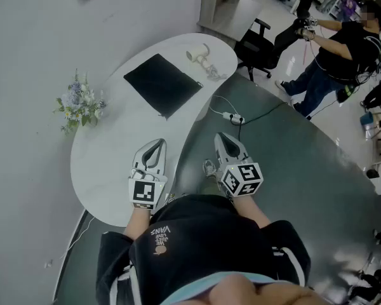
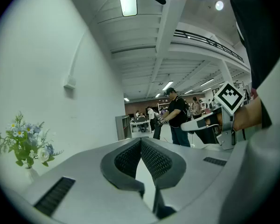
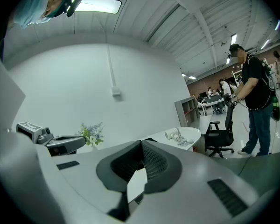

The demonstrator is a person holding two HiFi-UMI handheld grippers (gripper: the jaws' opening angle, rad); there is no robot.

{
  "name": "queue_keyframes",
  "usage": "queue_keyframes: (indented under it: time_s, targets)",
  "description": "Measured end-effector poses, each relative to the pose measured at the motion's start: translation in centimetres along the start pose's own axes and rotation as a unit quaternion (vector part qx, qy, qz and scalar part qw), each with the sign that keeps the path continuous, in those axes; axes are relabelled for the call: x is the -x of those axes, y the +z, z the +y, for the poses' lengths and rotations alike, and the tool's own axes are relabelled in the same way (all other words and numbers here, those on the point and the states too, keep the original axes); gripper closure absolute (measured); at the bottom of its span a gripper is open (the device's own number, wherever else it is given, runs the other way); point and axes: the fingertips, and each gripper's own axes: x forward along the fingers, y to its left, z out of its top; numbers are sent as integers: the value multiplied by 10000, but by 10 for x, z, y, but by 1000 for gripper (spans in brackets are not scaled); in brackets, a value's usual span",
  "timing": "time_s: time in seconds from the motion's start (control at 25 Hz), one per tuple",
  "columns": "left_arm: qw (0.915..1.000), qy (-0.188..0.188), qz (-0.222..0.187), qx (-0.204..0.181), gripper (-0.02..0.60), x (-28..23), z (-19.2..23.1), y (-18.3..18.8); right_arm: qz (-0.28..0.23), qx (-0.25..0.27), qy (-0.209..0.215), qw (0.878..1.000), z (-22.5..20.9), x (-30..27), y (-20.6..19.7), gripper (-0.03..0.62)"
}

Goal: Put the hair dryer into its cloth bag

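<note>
White tabletop (image 1: 108,164) runs from cloth bag (image 1: 163,83) to clenched left claw (image 1: 156,143); clenched right claw (image 1: 223,136) hangs off-edge.

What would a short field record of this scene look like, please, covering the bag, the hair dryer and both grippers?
table: white, curved, next to the wall
cloth bag: black, lying flat on the table
hair dryer: white, with its cord, at the table's far end, apart from the cloth bag
left gripper: shut, empty, above the table's near part
right gripper: shut, empty, just off the table's edge
flowers: at the table's left edge
task state: hair dryer not yet in the cloth bag
</note>
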Motion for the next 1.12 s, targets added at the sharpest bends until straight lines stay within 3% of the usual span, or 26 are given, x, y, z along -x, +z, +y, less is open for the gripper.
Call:
queue_keyframes:
  time_s: [0.16,0.52,0.56,0.64,0.92,1.12]
  targets:
    - [9999,32,-40,106,562,-3,-1,0,88,-173,217,9996,1,-7,-4,548]
    - [9994,178,122,261,558,-29,4,-16,175,77,90,9998,-32,-33,-1,545]
    - [9993,185,150,289,558,-35,4,-17,201,76,97,9997,-37,-38,0,536]
    - [9990,206,208,337,552,-47,4,-18,285,51,148,9995,-46,-47,2,445]
    - [9968,396,370,579,428,-93,7,-26,558,55,230,9982,-88,-77,10,414]
    - [9942,610,444,761,390,-123,11,-32,740,117,374,9965,-118,-101,17,413]
